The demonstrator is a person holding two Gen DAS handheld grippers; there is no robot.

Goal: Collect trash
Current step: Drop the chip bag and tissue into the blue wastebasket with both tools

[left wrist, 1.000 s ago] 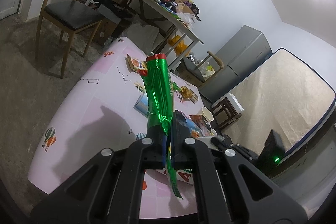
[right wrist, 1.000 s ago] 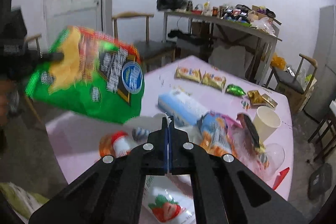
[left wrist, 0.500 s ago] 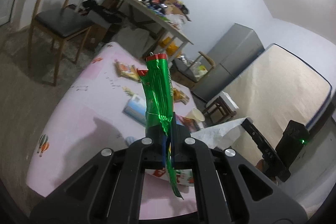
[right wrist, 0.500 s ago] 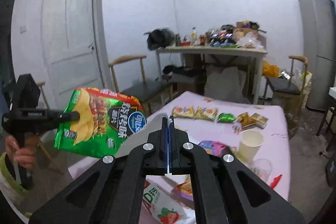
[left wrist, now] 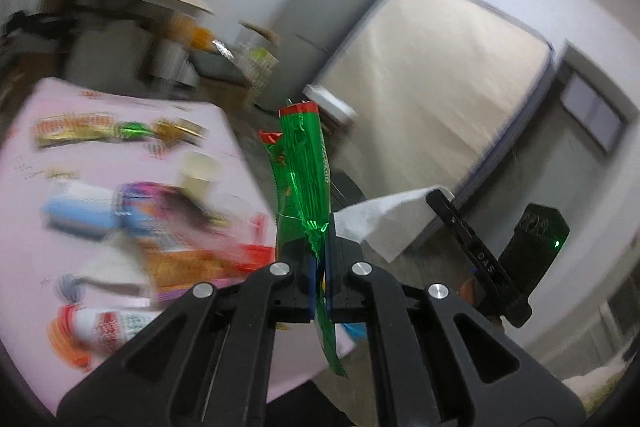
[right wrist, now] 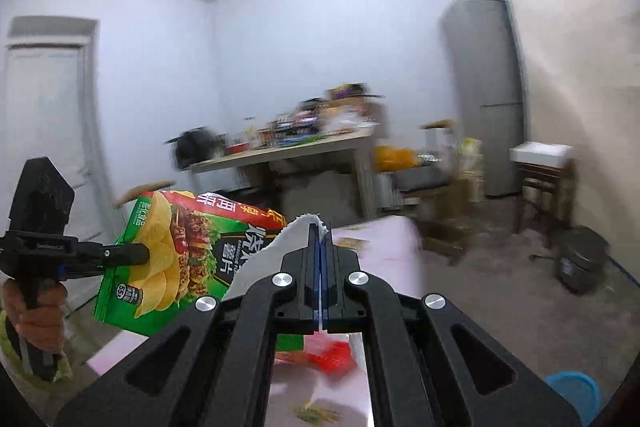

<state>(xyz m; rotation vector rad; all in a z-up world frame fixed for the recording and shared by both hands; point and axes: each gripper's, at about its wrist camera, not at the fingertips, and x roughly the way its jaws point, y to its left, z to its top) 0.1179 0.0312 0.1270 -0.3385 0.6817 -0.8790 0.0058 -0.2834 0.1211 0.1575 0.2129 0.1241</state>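
A green crisp bag (left wrist: 304, 167) stands up edge-on out of my left gripper (left wrist: 319, 251), which is shut on its lower edge. In the right wrist view the same crisp bag (right wrist: 180, 251) shows its printed face, hanging from the left gripper (right wrist: 144, 254) in a person's hand. My right gripper (right wrist: 320, 239) is shut on a white paper tissue (right wrist: 280, 251) that sticks out to the left of its fingers. The left wrist view shows that tissue (left wrist: 380, 223) pinched at the tip of the right gripper (left wrist: 436, 197). Both grippers are held in the air near the table's right edge.
The pink table (left wrist: 36, 227) holds several wrappers, a blue pack and a paper cup (left wrist: 198, 167). On the floor to the right are a dark bin (right wrist: 580, 259) and a blue basin (right wrist: 576, 391). A grey fridge (right wrist: 484, 87), a leaning mattress (left wrist: 432, 87) and a cluttered side table (right wrist: 280, 151) stand behind.
Both grippers have risen and swung to the right, away from the table's middle, each keeping its load. The views now show the fridge side of the room, with motion blur.
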